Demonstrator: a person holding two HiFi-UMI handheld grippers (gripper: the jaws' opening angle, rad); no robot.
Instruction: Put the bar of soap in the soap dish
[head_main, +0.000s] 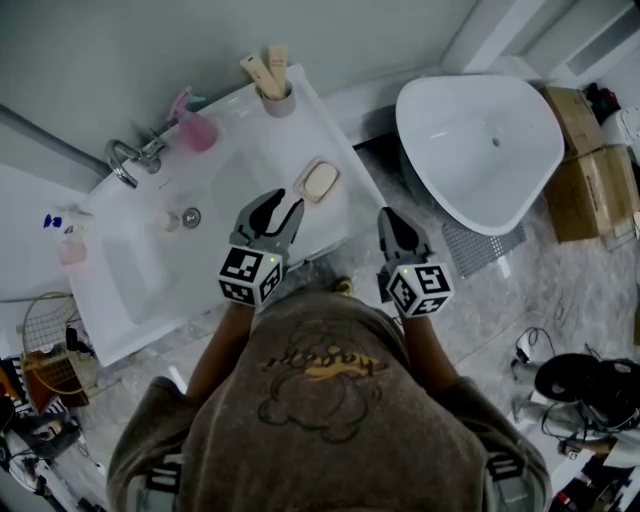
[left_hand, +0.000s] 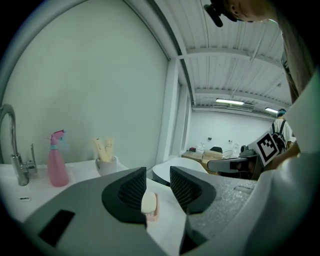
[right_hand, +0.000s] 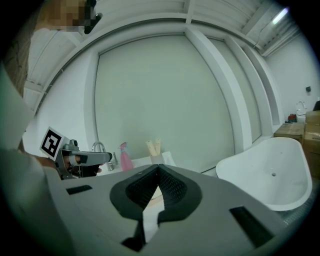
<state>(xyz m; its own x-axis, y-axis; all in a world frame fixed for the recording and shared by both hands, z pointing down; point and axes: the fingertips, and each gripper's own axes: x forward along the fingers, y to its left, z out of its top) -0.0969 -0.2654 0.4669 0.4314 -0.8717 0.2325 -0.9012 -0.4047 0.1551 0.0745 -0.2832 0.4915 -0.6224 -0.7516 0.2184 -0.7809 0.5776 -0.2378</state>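
**Left gripper (head_main: 281, 212) gaping and bare, soap already in its dish**

The bar of soap (head_main: 320, 181), pale and cream-coloured, lies flat inside the pink soap dish (head_main: 302, 185) on the right-hand part of the white basin counter (head_main: 120, 290). My left jaws stand spread just short of it, with nothing between them. Looking along them, I see the soap and the dish rim beyond the gap, not in it. My right gripper (head_main: 394, 216) hangs off the counter's edge, well to the right, its jaws pressed together at the tips on nothing at all.

Farther out, a cup (head_main: 278, 98) of tubes and a pink spray bottle (head_main: 196, 128) stand along the back wall, the faucet (head_main: 124, 160) is to their left, and a white tub (head_main: 480, 150) sits on the floor at the right.

I judge the placing done, with the soap seated and neither jaw touching it. What remains, if anything, is only to draw both grippers clear (without nudging the dish).
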